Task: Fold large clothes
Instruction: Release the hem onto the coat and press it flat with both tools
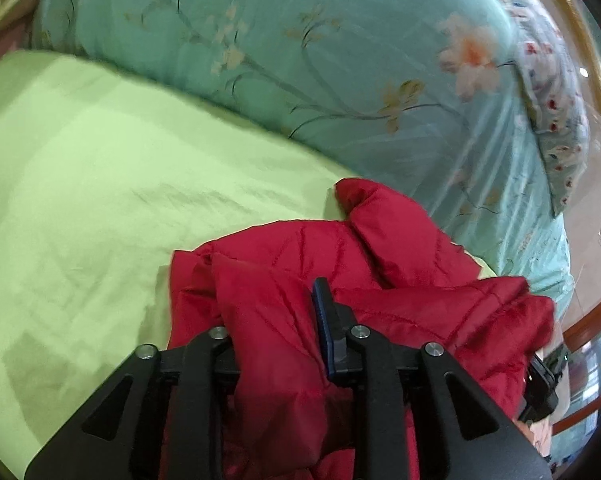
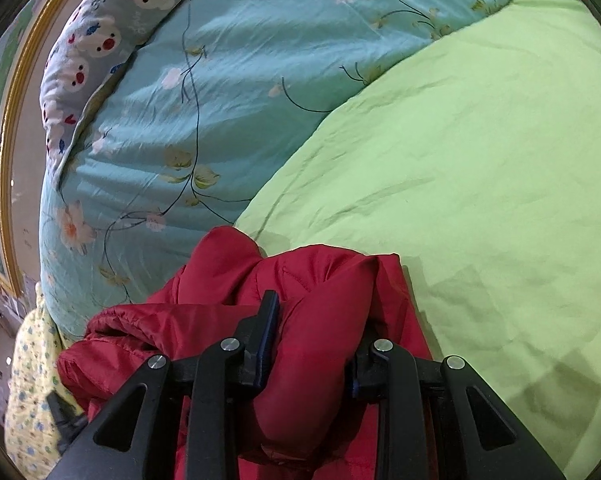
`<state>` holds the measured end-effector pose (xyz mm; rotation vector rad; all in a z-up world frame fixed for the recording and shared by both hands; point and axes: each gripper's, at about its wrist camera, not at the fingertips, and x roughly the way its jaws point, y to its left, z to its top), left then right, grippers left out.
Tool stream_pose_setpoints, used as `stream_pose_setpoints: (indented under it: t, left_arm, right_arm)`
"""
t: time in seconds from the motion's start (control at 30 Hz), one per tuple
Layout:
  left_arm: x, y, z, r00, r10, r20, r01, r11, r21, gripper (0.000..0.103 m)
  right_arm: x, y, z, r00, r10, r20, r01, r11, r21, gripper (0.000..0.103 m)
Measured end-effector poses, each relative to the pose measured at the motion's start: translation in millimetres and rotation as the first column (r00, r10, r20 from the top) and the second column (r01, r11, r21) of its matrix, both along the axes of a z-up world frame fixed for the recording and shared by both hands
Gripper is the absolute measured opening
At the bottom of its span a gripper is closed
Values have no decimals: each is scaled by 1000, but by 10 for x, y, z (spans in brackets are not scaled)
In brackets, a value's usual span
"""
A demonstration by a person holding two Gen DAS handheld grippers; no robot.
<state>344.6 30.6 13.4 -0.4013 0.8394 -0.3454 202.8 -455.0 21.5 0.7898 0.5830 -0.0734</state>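
Note:
A red quilted jacket (image 1: 380,256) lies bunched over the light green sheet (image 1: 100,184) of a bed. My left gripper (image 1: 276,320) is shut on a thick fold of the red jacket; the fabric bulges between its fingers and hides the left one. In the right wrist view my right gripper (image 2: 320,320) is shut on another fold of the jacket (image 2: 228,264), which hides most of its right finger. The green sheet (image 2: 480,160) spreads to the right there. The other gripper's black body shows at the lower edge of each view.
A teal floral quilt (image 1: 320,48) is heaped along the far side of the bed, also in the right wrist view (image 2: 172,112). A patterned pillow (image 2: 88,52) lies behind it. A gold-framed picture (image 1: 580,24) hangs on the wall. A wooden bed rail (image 1: 588,320) runs at right.

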Motion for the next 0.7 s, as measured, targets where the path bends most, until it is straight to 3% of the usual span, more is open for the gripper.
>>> stream_pose_setpoints:
  t: [0.13,0.23,0.3,0.37,0.43,0.53,0.7]
  left_arm:
    - [-394,64,270,998,-2,68,-1,999,41,33]
    - [-778,163,468,993,-2,120,0,1000,15,34]
    - [-973,132,552,988,-39,148,41,999,-4,34]
    - [-1129,0,591,981,-98,167,96,995,23,34]
    - [-1211,-242,570,967,-195,165,188,981,57,34]
    - [-1225,-621,419,945,-314,93,304,947,103,34]
    - [-1205,-955,145,949,-310,58,283,919,275,34]
  right_arm:
    - [26,16,-8,1000,-1,-3,1,1000,-12,27]
    - [32,9,-22,1000,-4,1,4,1000,-10,27]
    - [36,16,-25,1000,-6,2,6,1000,-13,28]
    - [41,25,-19,1000,-6,0,6,1000,-17,29]
    - [40,39,1,1000,-7,-6,7,1000,-28,30]
    - [32,73,66,1000,12,-7,-12,999,-51,32]
    - [-39,110,272,1000,26,-14,-27,998,-59,45]
